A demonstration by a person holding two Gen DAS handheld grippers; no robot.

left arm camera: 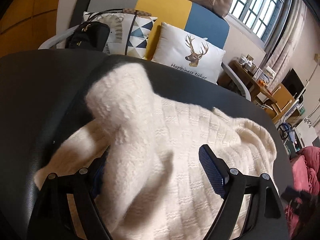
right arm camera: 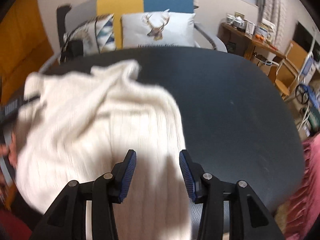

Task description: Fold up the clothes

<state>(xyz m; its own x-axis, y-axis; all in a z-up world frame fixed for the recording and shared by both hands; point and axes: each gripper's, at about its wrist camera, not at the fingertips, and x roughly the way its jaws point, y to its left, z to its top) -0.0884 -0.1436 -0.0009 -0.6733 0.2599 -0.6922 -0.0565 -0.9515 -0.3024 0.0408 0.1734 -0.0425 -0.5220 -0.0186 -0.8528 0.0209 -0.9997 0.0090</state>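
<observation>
A cream knit sweater lies rumpled on a dark round table. In the left wrist view one thick sleeve rises blurred in front of my left gripper and hides most of its left finger. The jaws stand wide apart, and the right pad is clear of the cloth. In the right wrist view the sweater covers the table's left half. My right gripper hovers over the sweater's near edge with its jaws apart. The knit shows below the gap and neither pad presses on it.
Behind the table stands a grey, yellow and blue armchair with a deer cushion and a black bag. A wooden side table stands at the right. Pink bedding lies by the table's right edge. A hand shows at the left edge.
</observation>
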